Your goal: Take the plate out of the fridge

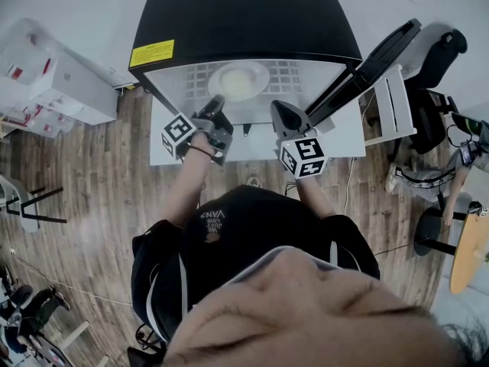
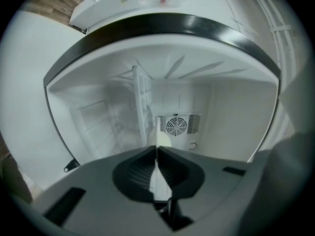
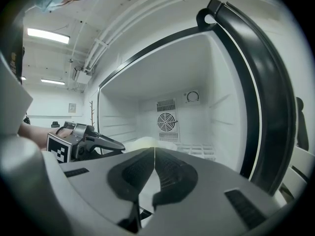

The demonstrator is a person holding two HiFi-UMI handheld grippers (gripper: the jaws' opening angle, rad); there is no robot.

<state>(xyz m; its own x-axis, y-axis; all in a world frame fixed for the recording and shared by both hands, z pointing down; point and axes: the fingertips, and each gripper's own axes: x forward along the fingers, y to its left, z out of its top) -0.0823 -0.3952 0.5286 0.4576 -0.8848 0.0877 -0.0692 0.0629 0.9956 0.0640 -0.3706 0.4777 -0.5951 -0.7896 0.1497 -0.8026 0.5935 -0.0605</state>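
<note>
Plate (image 1: 238, 80) on fridge (image 1: 244, 14) wire shelf (image 1: 294, 71), at 12 o'clock of both grippers. Left gripper (image 1: 217, 100) at its 7 o'clock, right gripper (image 1: 277, 107) at 5. Both have jaws closed w/ nothing clearly held. Risk: closed tips shove plate back, or a shallow rim pinch slips and it drops.

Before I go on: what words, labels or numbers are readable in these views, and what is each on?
"VANS": printed on the person's black shirt, seen upside down in the head view; the smaller lines beside it are too small to read.
Yellow label on top of the fridge: dark print, too small to read.
Wall sign in the right gripper view: too small to read.
Nothing else is legible.
</note>
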